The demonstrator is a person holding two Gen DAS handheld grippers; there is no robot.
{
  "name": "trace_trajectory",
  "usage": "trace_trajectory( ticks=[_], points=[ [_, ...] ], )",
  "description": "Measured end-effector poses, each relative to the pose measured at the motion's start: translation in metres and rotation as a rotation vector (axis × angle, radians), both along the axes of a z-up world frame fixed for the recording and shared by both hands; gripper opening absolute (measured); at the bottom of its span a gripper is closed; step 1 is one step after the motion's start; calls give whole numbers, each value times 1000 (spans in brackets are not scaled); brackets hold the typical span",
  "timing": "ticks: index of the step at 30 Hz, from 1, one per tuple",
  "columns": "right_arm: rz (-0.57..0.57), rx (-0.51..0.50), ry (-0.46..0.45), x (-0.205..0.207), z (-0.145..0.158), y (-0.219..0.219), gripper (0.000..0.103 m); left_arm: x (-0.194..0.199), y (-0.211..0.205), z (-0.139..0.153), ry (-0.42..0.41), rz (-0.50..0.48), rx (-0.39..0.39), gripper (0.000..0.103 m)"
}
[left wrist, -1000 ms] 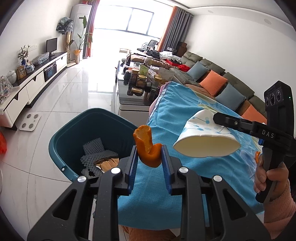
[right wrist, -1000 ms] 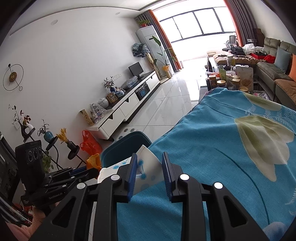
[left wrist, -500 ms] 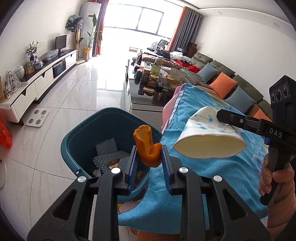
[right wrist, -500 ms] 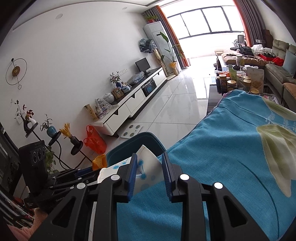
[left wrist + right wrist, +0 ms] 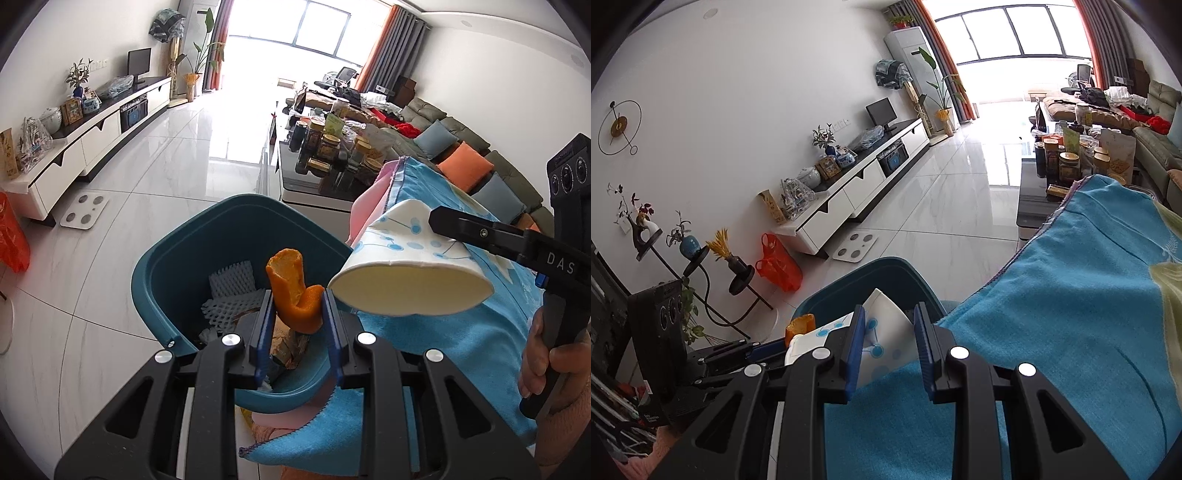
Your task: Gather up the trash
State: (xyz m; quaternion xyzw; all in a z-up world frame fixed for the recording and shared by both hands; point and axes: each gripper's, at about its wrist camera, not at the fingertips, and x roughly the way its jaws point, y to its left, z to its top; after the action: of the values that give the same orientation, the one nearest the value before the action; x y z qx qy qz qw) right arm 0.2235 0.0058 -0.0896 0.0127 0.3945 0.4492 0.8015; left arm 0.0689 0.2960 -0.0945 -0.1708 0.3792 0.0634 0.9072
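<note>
Above, a curled orange peel (image 5: 293,291) is clamped in the left claw (image 5: 297,325) over the open teal plastic bin (image 5: 173,266); beside it, a squashed white paper cup with blue dots (image 5: 402,269) is pinched by the right claw (image 5: 889,350) at the bin's rim.

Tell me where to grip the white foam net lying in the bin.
Pinch the upper edge of the white foam net from straight above: it leans against the bin wall among other trash, so only its top is free, and its soft mesh squashes easily.
</note>
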Motion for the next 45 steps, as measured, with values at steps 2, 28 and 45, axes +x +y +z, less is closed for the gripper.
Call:
trace_trajectory(
  ticks=[2, 28, 45],
  points=[
    [1, -9, 3, 1, -2, 6, 25, 4, 4, -6, 11, 9, -4, 26],
    [-22, -14, 62, 3, -10, 14, 32, 32, 29, -41, 35, 105, -14, 43],
    [-156, -22, -81, -49, 17, -122, 39, 1, -102, 7, -129, -229, 5, 57]
  ],
)
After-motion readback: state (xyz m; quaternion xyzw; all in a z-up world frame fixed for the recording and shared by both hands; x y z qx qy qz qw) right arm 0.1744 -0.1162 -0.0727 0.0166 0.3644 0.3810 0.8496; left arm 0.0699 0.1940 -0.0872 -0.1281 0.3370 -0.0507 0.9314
